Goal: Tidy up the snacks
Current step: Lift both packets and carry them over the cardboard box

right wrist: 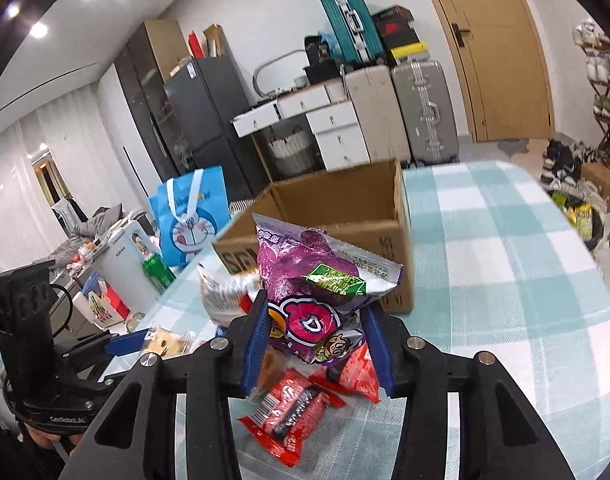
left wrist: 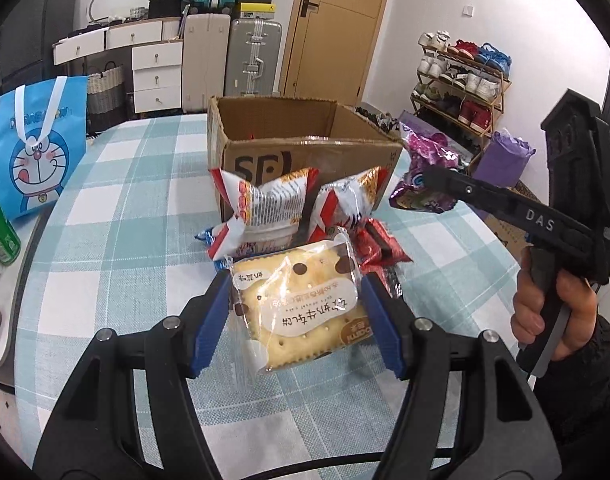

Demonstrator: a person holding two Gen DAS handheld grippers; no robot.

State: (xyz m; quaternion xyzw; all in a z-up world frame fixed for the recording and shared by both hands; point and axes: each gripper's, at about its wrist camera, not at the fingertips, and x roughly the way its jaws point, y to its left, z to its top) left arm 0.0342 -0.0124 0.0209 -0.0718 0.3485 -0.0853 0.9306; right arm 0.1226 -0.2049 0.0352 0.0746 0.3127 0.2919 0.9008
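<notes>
While both claws clamp packets — left gripper (left wrist: 295,316) the cracker pack (left wrist: 297,308), right gripper (right wrist: 317,344) the purple bag (right wrist: 317,292) — we should release low inside the cardboard box (left wrist: 305,152).

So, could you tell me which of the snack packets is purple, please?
The crumpled purple packet clamped in the right gripper, lifted near the box. The left gripper holds a pale cracker packet; the others are red and white.

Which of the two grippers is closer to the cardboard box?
Right. The right gripper holds its purple snack bag beside the box; the left gripper, gripping a cracker packet, sits further back behind the snack pile.
</notes>
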